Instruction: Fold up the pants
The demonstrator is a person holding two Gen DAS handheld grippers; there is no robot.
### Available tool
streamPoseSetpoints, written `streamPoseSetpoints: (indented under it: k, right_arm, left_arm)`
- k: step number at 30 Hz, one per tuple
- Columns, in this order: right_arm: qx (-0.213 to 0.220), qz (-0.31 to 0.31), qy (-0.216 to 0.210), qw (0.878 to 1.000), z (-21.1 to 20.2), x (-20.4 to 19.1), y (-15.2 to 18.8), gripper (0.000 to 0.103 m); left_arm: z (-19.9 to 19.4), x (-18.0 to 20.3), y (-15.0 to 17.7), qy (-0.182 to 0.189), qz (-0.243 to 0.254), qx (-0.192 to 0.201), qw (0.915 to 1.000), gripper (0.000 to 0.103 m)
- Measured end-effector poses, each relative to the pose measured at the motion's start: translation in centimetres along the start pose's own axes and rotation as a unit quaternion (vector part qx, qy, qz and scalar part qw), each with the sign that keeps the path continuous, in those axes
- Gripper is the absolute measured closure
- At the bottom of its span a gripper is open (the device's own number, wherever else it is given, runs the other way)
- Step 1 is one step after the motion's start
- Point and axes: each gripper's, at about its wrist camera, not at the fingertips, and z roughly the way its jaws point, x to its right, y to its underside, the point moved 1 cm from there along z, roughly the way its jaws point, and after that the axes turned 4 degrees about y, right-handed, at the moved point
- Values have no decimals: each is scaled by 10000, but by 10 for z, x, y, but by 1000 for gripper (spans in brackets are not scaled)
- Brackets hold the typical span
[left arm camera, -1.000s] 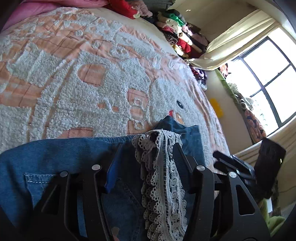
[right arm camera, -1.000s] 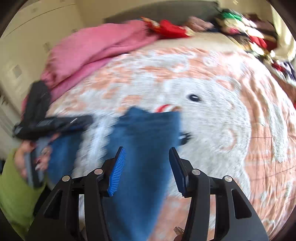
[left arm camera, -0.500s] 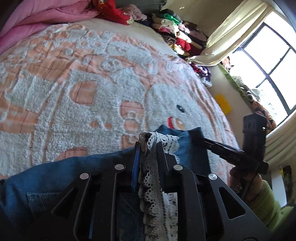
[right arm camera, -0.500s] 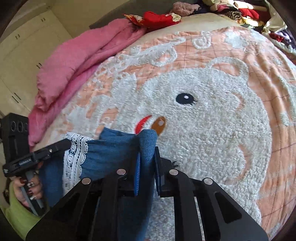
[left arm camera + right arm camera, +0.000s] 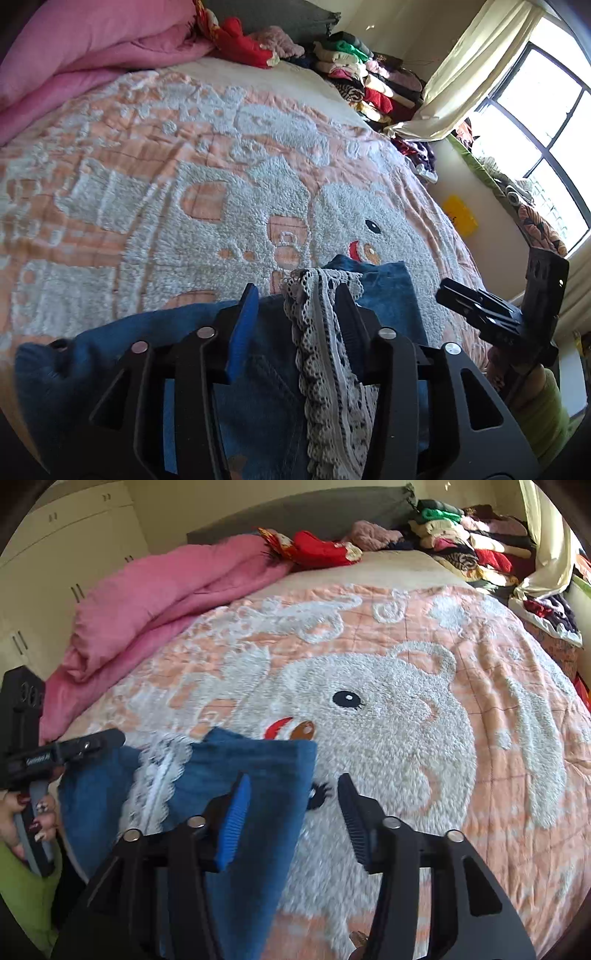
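Observation:
Blue denim pants (image 5: 255, 775) with a white lace trim (image 5: 155, 786) lie on the bed near its front edge. In the left wrist view the pants (image 5: 122, 354) spread under my left gripper (image 5: 295, 295), which is open with the lace trim (image 5: 325, 354) draped between its jaws. My right gripper (image 5: 293, 786) is open and empty, its jaws straddling the right edge of the denim. The right gripper also shows in the left wrist view (image 5: 491, 314); the left one shows in the right wrist view (image 5: 74, 749).
The bed carries a peach and white fleece blanket (image 5: 406, 709) with a bear design. A pink duvet (image 5: 155, 602) is heaped at the back left. Stacked clothes (image 5: 469, 550) sit at the back right. A window with curtains (image 5: 528, 147) is at the right.
Both grippers were shut on the pants half a second ago, the left on the lace, the right on a denim fold; both have now opened and the fabric lies flatter.

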Motion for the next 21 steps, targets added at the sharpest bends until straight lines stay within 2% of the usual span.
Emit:
streamPoseSetpoints:
  k: [4,8,10,17,21]
  right_arm:
    - [74,-188,-213,9996,-29,-11,22,46]
    - [-8,-420,-310,9986,-47,-26,43,46]
    - [-73,-590,-351,9976,-52,-37,55,46]
    - [-151,-882,-456,9949,-58,-60,77,46]
    - [-217,-987,-531,9935,-59,-70,81,46]
  left_arm:
    - [-23,4,13,-71,-44,34,10000,62]
    - [-38,12,36,-132,22,-9,9999,59]
    - [-42,17,49,-152,69,-80,9998,52]
    - [-44,29,94,-1,17,-481,9988,51]
    - [-40,35,107,110,33,-728,9973,51]
